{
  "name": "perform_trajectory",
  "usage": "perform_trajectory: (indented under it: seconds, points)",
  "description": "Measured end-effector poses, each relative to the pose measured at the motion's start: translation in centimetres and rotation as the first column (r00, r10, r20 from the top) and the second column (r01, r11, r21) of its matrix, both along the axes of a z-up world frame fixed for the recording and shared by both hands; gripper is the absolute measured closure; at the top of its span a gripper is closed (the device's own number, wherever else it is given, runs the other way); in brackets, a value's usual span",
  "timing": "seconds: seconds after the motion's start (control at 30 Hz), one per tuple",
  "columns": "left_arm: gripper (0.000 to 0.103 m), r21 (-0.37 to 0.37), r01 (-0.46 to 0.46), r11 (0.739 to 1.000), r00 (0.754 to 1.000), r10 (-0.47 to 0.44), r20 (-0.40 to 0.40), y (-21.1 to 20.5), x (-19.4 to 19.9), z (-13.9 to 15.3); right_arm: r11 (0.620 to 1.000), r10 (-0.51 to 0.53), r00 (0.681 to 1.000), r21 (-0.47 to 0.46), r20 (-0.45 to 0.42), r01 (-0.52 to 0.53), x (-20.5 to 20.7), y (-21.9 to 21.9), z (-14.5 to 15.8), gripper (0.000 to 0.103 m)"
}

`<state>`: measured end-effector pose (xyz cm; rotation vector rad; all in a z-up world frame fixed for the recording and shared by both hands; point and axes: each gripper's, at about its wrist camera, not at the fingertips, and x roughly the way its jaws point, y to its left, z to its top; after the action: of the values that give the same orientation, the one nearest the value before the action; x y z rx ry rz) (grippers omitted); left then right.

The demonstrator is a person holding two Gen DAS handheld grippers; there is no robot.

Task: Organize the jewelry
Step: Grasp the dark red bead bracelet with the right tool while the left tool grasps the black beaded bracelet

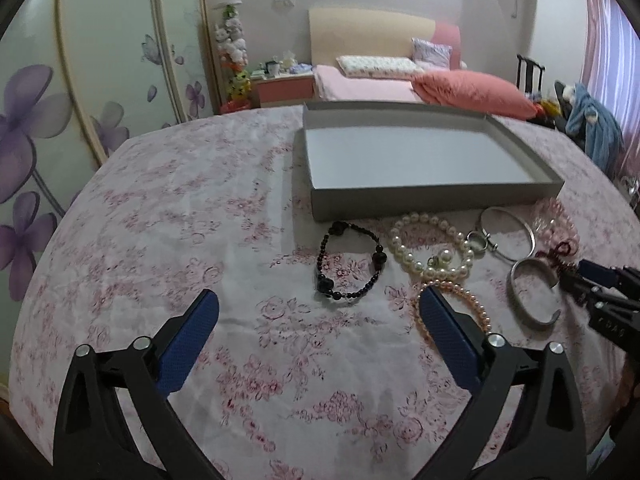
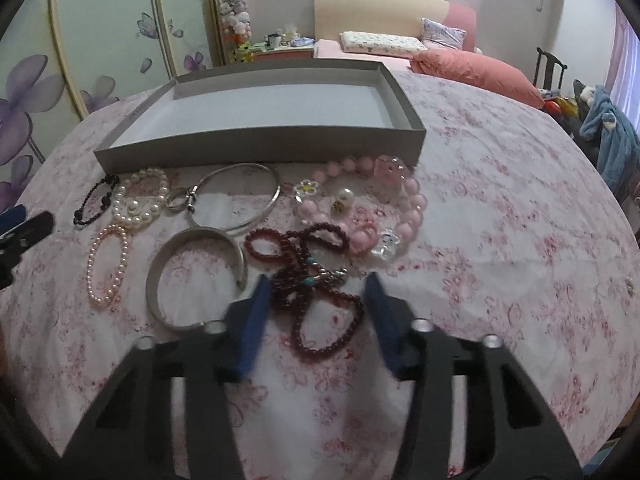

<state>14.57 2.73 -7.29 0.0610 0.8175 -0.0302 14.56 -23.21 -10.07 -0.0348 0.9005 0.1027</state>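
Jewelry lies just in front of the shallow grey cardboard tray (image 2: pixel 260 146). Right gripper (image 2: pixel 316 280) fingers straddle the dark red beaded strand (image 2: pixel 316 280), apart. Left gripper (image 1: pixel 318 306) fingers spread, empty.

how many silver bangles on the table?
2. A thin closed bangle lies just in front of the gray tray; a wide open cuff lies nearer the right gripper, left of the dark red beads. None look hidden.
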Motion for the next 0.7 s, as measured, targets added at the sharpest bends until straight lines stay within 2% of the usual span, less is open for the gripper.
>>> perform_trajectory:
  seconds: [0.07,0.37,0.5,0.7]
  points:
    - [0.012,0.001,0.008,1.0,1.0,-0.008,-0.022,-0.2,0.6,-0.4,1.0,0.002,1.0,0.008,0.003,-0.002,-0.2,-0.2,0.0,0.089]
    - [0.03,-0.044,-0.001,0.999,0.992,-0.004,-0.126,-0.6,4.0,-2.3,1.0,0.008,1.0,0.023,0.022,-0.009,-0.3,-0.4,0.0,0.089]
    - [0.039,-0.026,-0.018,0.999,0.993,0.015,-0.119,-0.6,5.0,-2.2,0.999,0.009,1.0,0.031,0.027,-0.01,-0.3,-0.5,-0.1,0.089]
    - [0.071,-0.022,-0.03,0.999,0.995,0.027,-0.096,-0.1,4.7,-1.9,0.999,0.009,0.999,0.031,0.032,-0.01,-0.4,-0.5,0.0,0.089]
